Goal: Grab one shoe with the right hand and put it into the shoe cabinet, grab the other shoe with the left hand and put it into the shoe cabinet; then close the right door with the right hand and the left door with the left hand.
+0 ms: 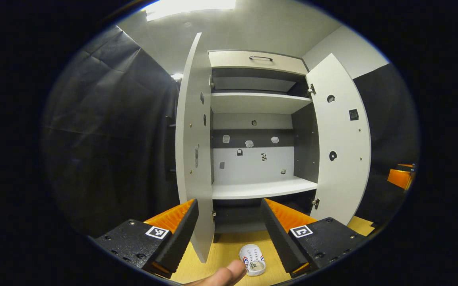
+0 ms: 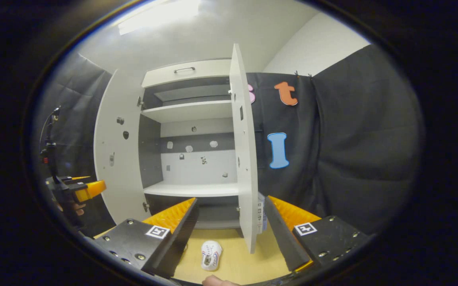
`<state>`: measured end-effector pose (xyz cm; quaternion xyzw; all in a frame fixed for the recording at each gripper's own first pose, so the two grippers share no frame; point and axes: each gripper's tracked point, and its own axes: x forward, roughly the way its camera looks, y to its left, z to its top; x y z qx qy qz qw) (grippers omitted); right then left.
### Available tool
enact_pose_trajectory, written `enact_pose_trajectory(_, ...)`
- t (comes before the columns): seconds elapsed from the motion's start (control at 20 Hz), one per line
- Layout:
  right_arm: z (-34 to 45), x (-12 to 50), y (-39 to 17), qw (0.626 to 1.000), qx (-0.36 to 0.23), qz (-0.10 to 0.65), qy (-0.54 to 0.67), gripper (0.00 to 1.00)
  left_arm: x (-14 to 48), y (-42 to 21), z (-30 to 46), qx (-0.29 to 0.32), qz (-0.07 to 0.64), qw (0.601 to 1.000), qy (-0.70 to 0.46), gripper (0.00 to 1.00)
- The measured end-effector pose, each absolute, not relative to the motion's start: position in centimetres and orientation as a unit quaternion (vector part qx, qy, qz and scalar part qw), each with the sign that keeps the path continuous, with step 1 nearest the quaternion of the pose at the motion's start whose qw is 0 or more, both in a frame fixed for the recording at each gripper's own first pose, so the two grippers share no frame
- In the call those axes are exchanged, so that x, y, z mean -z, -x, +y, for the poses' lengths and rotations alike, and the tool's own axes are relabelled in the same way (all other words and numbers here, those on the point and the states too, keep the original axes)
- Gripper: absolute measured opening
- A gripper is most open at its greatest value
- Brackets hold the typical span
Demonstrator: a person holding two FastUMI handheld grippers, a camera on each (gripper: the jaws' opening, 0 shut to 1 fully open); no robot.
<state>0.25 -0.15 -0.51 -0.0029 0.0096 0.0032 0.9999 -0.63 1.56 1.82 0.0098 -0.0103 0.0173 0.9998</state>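
Left gripper (image 1: pixel 229 230): fingers spread wide apart, nothing between them. Just past the tips a small white sneaker with red and blue side stripes (image 1: pixel 252 259) lies on the pale yellow wooden floor (image 1: pixel 225 248), toe toward the cabinet. A fingertip (image 1: pixel 226 274) pokes in from the bottom edge, just beside the shoe's heel.

Right gripper (image 2: pixel 231 232): fingers also wide apart, empty. A white sneaker (image 2: pixel 211 255) lies on the same floor between them, near the left finger, not touched. Cannot tell whether it is the same shoe as in the left gripper view.

Beyond: tall white shoe cabinet with dark grey inner panels (image 1: pixel 259 103), both doors swung open. Left door (image 1: pixel 192 147) is seen edge-on in the left gripper view, right door (image 1: pixel 342 139) face-on; the right gripper view reverses this, right door (image 2: pixel 245 151) edge-on. Shelves bare; small stickers on the back panel; a drawer with a dark handle (image 1: pixel 261 58) on top.

The right gripper view catches the other gripper (image 2: pixel 78 190) at far left, held low beside the left door (image 2: pixel 115 151), well apart. Black cloth wall (image 2: pixel 352 151) behind.
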Motion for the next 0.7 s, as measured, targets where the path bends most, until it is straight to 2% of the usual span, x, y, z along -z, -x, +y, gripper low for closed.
enact_pose_trajectory(0.25, 0.3, 0.2, -0.1, 1.000, 0.003, 0.007, 0.010, 0.98, -3.0, 0.8, 1.5, -0.020, -0.024, 0.999, -0.010, 0.95)
enact_pose_trajectory(0.3, 0.1, 0.2, -0.1, 1.000, 0.006, 0.007, 0.010, 0.93, -3.0, 0.9, 1.4, -0.018, -0.025, 0.999, -0.006, 0.95)
enact_pose_trajectory(0.35, 0.1, 0.2, -0.1, 1.000, 0.009, 0.007, 0.012, 0.93, -3.0, 1.1, 1.4, -0.016, -0.026, 1.000, -0.004, 0.95)
enact_pose_trajectory(0.4, 0.2, 0.4, -0.2, 1.000, 0.012, 0.009, 0.015, 0.98, -2.9, 1.2, 1.4, -0.015, -0.026, 1.000, -0.003, 0.95)
enact_pose_trajectory(0.45, 0.3, 0.4, -0.3, 1.000, 0.014, 0.011, 0.015, 0.98, -2.8, 1.3, 1.5, -0.014, -0.027, 1.000, -0.002, 0.95)
enact_pose_trajectory(0.5, 0.4, 0.5, -0.4, 1.000, 0.014, 0.012, 0.013, 0.94, -2.9, 1.3, 1.7, -0.014, -0.028, 1.000, -0.001, 0.95)
enact_pose_trajectory(0.6, 0.4, 0.6, -0.6, 1.000, 0.007, 0.016, 0.007, 0.94, -2.7, 1.6, 2.0, -0.016, -0.031, 0.999, 0.006, 0.95)
enact_pose_trajectory(0.65, 0.4, 0.9, -0.9, 1.000, 0.000, 0.019, 0.005, 0.98, -2.6, 1.6, 2.1, -0.018, -0.032, 0.999, 0.010, 0.95)
enact_pose_trajectory(0.7, 0.5, 1.4, -1.3, 1.000, -0.006, 0.022, 0.003, 0.94, -2.4, 1.6, 2.3, -0.019, -0.032, 0.999, 0.013, 0.95)
